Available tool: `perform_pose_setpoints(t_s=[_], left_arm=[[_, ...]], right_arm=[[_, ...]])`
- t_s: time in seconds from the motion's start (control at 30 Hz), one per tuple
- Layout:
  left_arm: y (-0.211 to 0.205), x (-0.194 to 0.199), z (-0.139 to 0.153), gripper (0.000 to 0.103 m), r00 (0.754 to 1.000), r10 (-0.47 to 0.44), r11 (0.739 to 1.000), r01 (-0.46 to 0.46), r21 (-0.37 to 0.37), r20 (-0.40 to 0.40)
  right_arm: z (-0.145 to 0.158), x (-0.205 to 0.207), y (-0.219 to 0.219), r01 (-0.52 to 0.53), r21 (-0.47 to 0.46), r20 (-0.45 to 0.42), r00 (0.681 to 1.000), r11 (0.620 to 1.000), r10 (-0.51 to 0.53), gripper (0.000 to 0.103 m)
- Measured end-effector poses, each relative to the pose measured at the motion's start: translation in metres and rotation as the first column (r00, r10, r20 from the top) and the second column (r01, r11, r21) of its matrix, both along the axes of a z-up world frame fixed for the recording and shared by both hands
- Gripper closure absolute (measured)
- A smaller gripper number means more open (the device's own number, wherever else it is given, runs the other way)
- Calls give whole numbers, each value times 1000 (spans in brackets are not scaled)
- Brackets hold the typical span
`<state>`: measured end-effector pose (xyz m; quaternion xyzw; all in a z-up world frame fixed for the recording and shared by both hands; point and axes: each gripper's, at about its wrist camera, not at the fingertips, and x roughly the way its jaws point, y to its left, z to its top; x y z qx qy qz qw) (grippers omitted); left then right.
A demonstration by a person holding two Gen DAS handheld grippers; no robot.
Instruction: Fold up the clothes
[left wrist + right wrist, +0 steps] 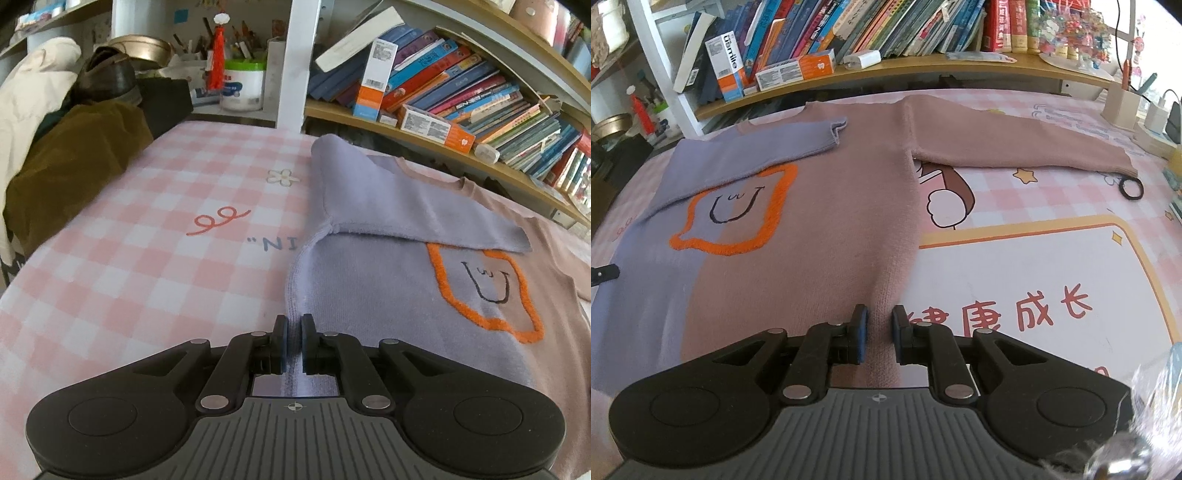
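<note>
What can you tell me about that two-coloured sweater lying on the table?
The soft knitted sweater, half lilac, half dusty pink, lies flat, front up, on the pink checked tablecloth. An orange fuzzy outline frames a black smiling face. Its lilac sleeve is folded across the chest; the pink sleeve stretches sideways. The left gripper pinches its lilac hem; the right gripper straddles a ridge of the pink hem.

Both grippers look alike: the left gripper [294, 345] and right gripper [878, 334] have black linkage arms with silver round screws behind the fingers [280, 343], which carry blue pads. Behind sits a grey ribbed plate with a small crosshair mark, flanked by round black discs.
</note>
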<state>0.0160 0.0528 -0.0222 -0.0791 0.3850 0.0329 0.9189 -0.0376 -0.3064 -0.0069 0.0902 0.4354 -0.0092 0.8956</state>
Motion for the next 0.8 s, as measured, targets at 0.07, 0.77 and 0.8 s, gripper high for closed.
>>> perform_pose_setpoints(t_s=[0.07, 0.77, 0.8], left_arm=[[0, -1, 4, 92, 1000, -6, 1000, 5, 12, 8], [-40, -50, 37, 21, 968, -221, 975, 218, 35, 117], [-41, -51, 35, 20, 967, -229, 973, 226, 35, 114]], right_arm=[[1, -2, 0, 17, -3, 3, 1000, 1000, -17, 80], [26, -61, 30, 150, -73, 100, 985, 986, -143, 27], [26, -64, 31, 156, -78, 98, 984, 985, -149, 27]])
